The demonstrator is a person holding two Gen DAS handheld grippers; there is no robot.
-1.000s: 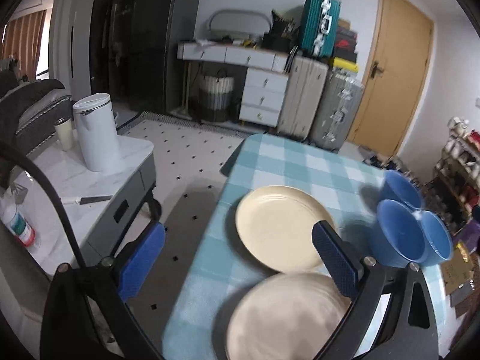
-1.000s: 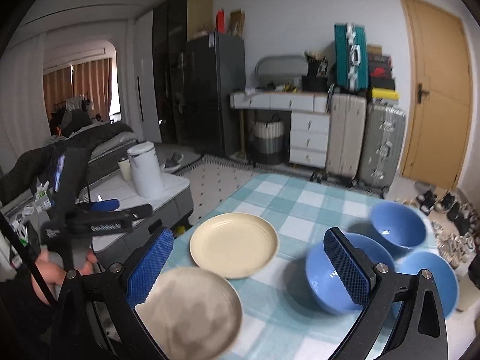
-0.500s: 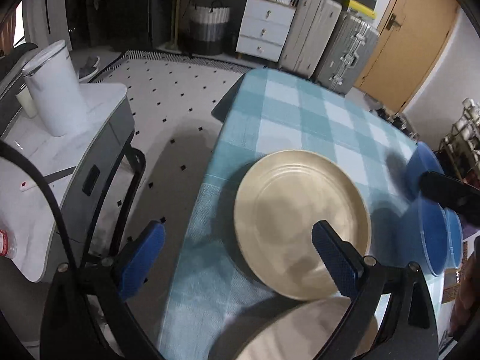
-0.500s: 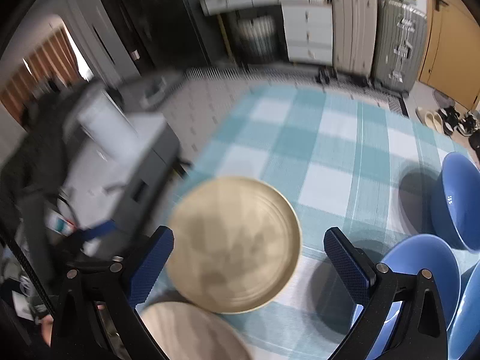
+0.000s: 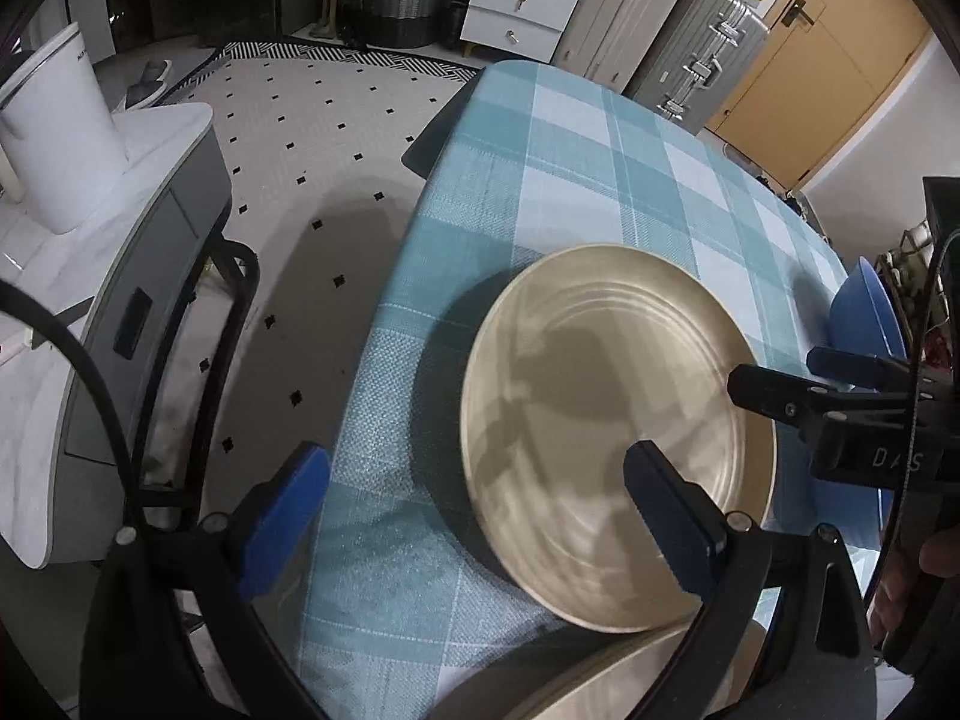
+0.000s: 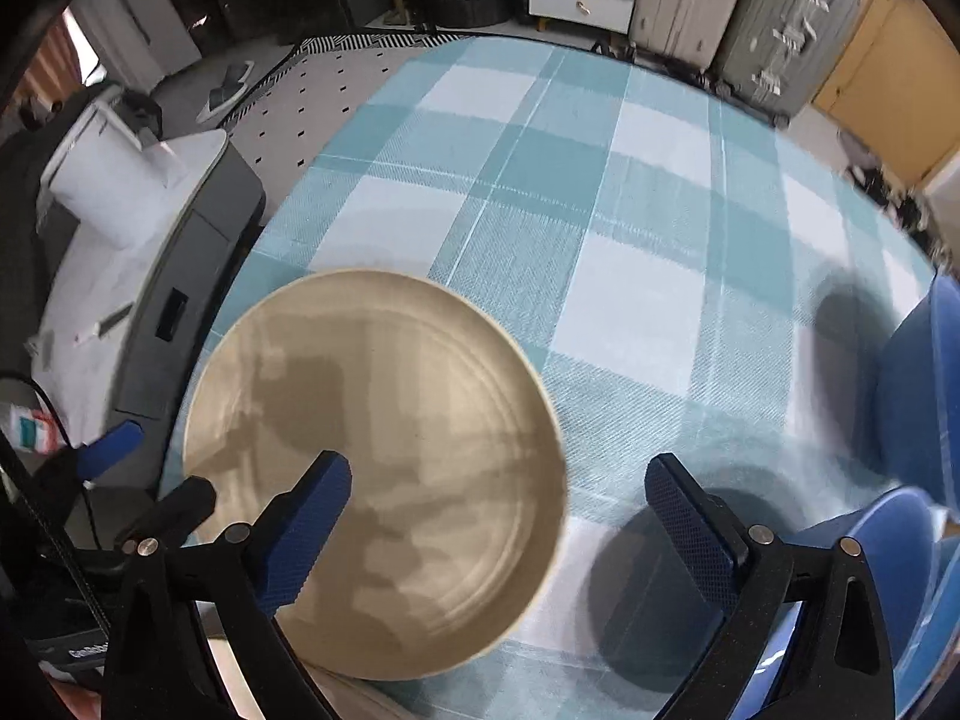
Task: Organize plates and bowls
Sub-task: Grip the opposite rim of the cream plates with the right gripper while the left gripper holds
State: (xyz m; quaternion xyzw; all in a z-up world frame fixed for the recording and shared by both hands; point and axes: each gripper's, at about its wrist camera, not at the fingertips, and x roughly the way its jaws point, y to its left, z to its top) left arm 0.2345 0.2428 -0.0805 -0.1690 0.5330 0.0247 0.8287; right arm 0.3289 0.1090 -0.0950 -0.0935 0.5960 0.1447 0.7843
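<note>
A cream plate (image 5: pixel 618 420) lies on the teal checked tablecloth (image 5: pixel 576 168), close to the table's left edge. My left gripper (image 5: pixel 477 516) hangs open just above it, its right finger over the plate and its left finger beyond the table edge. The rim of a second cream plate (image 5: pixel 600 684) shows below it. My right gripper (image 6: pixel 498 531) is open too, its left finger over the same plate (image 6: pixel 372 468) and its right finger over bare cloth. Blue bowls (image 6: pixel 918 396) stand at the right. The right gripper (image 5: pixel 774 372) shows in the left wrist view, and the left gripper (image 6: pixel 144 480) in the right wrist view.
A white marble-topped side cabinet (image 5: pixel 138 276) with a white canister (image 5: pixel 54 138) stands left of the table across a gap of tiled floor. Suitcases (image 5: pixel 696 54), white drawers (image 5: pixel 522 0) and a wooden door (image 5: pixel 822 66) lie beyond the table's far end.
Both grippers have dropped and tilted down toward the farther cream plate, which now fills the views. The right gripper has come into the left wrist view. Both stay open.
</note>
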